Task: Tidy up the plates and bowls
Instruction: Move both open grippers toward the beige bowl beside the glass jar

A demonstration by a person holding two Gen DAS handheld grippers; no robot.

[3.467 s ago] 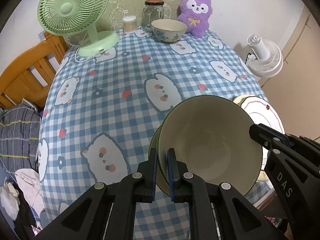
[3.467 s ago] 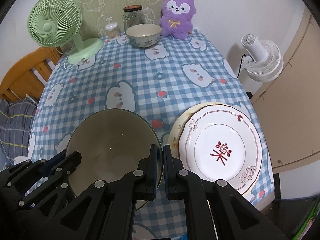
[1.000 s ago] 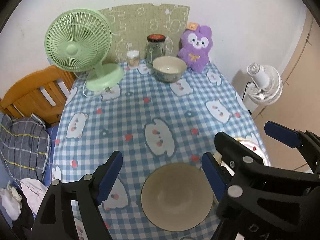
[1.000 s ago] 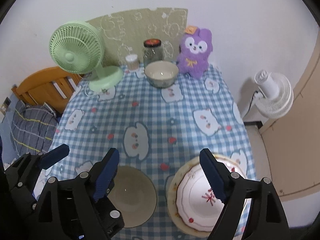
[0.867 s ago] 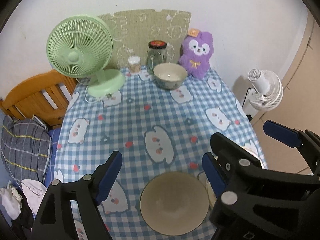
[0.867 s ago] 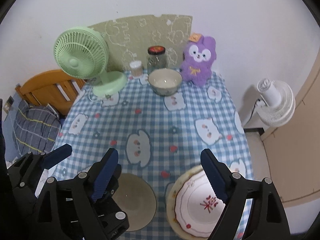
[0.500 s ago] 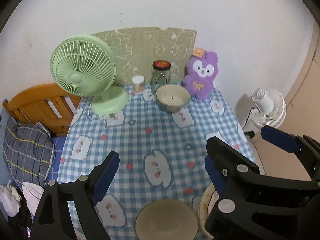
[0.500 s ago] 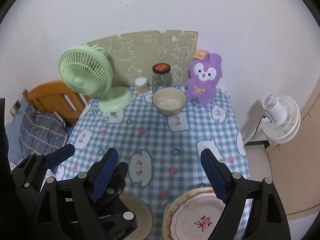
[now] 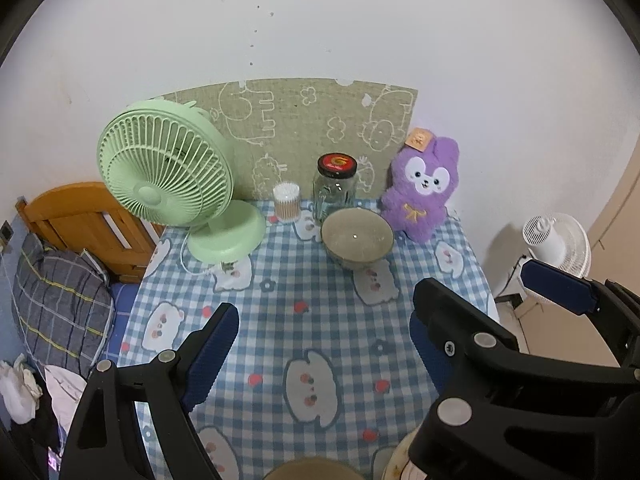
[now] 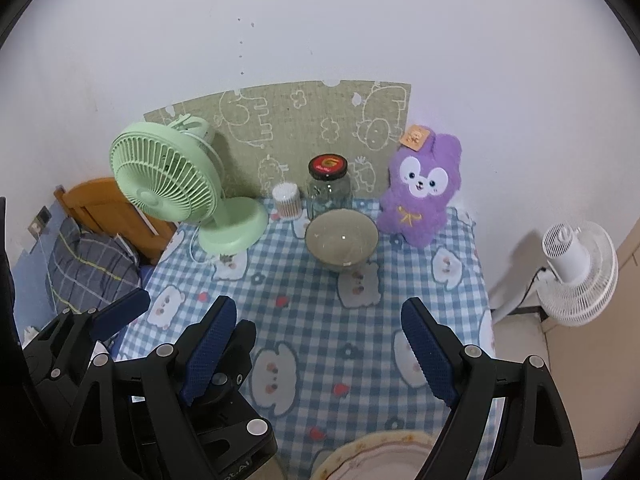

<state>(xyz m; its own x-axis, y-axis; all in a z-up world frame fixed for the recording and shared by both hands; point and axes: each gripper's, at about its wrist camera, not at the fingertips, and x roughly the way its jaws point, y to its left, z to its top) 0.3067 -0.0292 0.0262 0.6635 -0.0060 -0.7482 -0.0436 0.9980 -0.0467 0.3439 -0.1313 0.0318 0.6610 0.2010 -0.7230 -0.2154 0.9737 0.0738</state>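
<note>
Bowl (image 9: 357, 239): upper centre, alone at the worktop's (image 9: 328, 320) far end, likely the next one to collect.
Near bowl (image 9: 312, 472): bottom edge, set beside the plates (image 10: 384, 458) as a group.
Left gripper (image 9: 320, 344): fingers spread, empty.
Right gripper (image 10: 316, 346): fingers spread, empty.

Black hand-held gripper (image 9: 320, 344) frames, blue textured pads (image 9: 210, 354), seemingly silver rivets.

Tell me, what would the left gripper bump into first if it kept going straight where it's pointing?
Probably the checked tablecloth, since the left gripper tilts down at bare cloth. The patterned bowl sits farther back, though depth is unclear.
</note>
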